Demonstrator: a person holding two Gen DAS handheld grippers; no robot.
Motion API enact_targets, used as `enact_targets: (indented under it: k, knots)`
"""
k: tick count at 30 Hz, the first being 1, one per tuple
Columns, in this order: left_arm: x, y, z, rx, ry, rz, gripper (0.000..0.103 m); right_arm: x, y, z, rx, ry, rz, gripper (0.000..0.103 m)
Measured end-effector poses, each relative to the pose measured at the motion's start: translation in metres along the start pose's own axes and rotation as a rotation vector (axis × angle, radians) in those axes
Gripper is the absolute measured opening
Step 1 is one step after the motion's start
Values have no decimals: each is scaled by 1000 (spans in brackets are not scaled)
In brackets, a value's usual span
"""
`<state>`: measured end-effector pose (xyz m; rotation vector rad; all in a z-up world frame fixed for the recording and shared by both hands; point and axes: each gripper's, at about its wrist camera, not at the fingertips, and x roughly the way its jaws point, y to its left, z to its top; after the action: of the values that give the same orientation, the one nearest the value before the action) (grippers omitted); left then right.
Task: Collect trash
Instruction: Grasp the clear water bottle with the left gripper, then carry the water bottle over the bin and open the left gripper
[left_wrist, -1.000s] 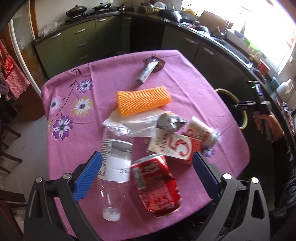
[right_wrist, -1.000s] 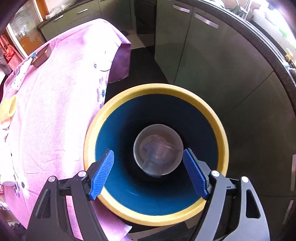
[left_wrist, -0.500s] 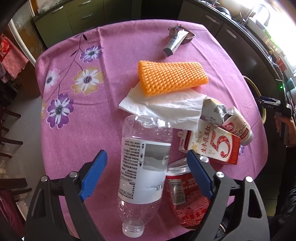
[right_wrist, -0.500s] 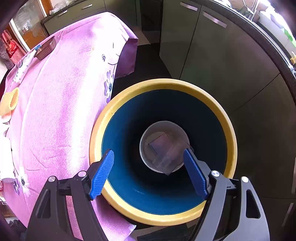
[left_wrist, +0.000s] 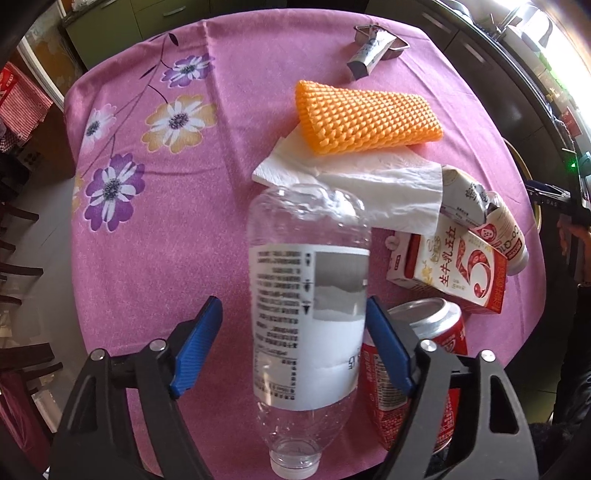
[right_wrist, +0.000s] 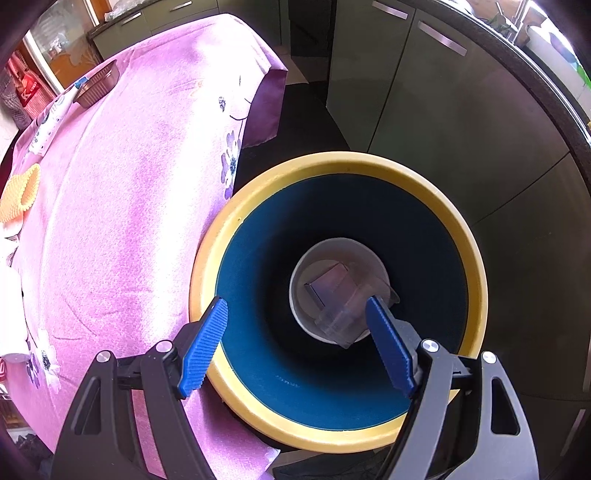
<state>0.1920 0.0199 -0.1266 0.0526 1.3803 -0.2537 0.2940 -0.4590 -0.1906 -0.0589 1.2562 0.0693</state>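
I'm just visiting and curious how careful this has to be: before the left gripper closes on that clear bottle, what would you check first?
1. Left gripper open wide enough: ok, both pads stand apart.
2. Clear bottle lies between the pads: ok.
3. Pads evenly spaced: not ok, the right pad is at the label, the left has a gap.
4. Red can out of the way: not ok, it sits right behind the right pad.
5. Bin has room: ok, only a clear container inside.
6. Right gripper empty: ok, open over the bin.

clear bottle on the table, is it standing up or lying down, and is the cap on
Lying down. The bottle rests on its side on the tablecloth, white cap on and pointing toward the camera, between the open left gripper jaws.
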Motion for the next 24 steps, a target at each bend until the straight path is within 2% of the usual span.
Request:
enact_targets:
  k: [3, 7, 13, 24]
  knots:
    - [7, -4, 3, 8, 11, -6, 69, 0, 1, 1, 0, -1, -2, 76]
    - [18, -6, 6, 3, 44, -18, 55, 0, 2, 1, 1, -2, -3, 76]
    - [16, -5, 5, 5, 24, -18, 54, -2, 0, -2, 5, -1, -4, 76]
    - [-31, -12, 27, 53, -77, 37, 54, -7, -5, -3, 9, -10, 2, 76]
